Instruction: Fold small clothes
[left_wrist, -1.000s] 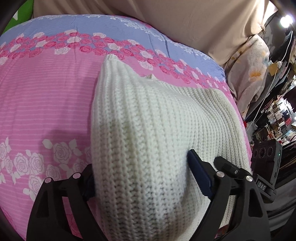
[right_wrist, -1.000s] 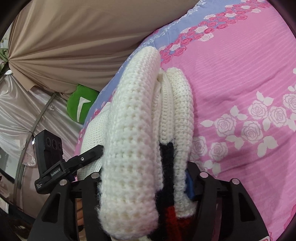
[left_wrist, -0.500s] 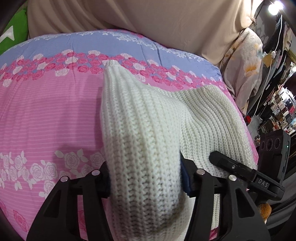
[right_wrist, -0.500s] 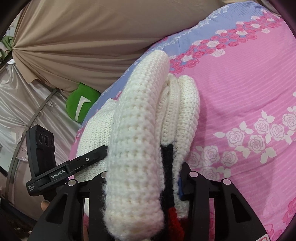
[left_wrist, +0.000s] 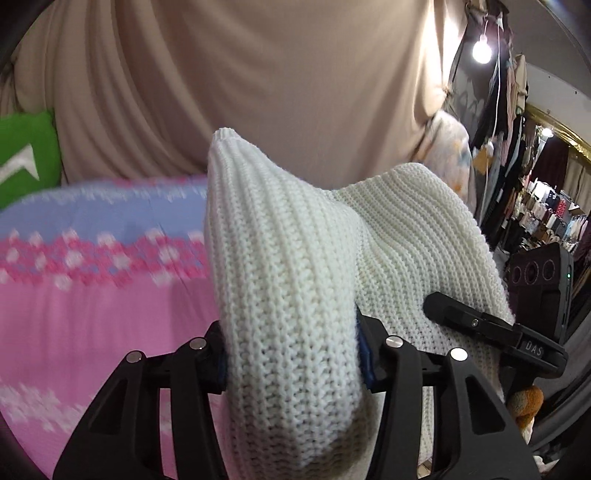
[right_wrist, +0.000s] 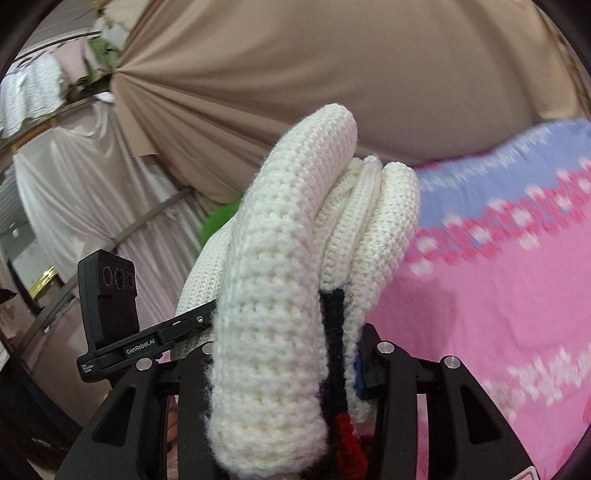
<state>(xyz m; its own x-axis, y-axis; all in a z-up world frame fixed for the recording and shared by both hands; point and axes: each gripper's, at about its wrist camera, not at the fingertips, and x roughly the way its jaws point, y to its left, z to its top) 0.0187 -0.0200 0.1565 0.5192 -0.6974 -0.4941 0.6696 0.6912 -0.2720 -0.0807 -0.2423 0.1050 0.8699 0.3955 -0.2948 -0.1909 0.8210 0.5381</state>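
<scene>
A small cream knit sweater (left_wrist: 288, 295) is held up above the pink flowered bedspread (left_wrist: 92, 325). My left gripper (left_wrist: 291, 362) is shut on a thick bunched fold of it. My right gripper (right_wrist: 284, 362) is shut on another folded part of the sweater (right_wrist: 280, 280), several layers thick, with black and red knit trim (right_wrist: 334, 332) showing between the layers. The other gripper shows in each view, to the right in the left wrist view (left_wrist: 491, 328) and to the left in the right wrist view (right_wrist: 155, 339). The sweater hangs between them.
A beige curtain (left_wrist: 258, 81) hangs behind the bed. A green cushion (left_wrist: 26, 158) lies at the bed's far left. A flowered pillow (left_wrist: 447, 147) and a cluttered clothes rack (left_wrist: 535, 206) are to the right. The bedspread (right_wrist: 498, 295) spreads right of the right gripper.
Both grippers have lifted and tilted up with the sweater; the bed has dropped lower in both views and more curtain shows. The left gripper closed on the fold.
</scene>
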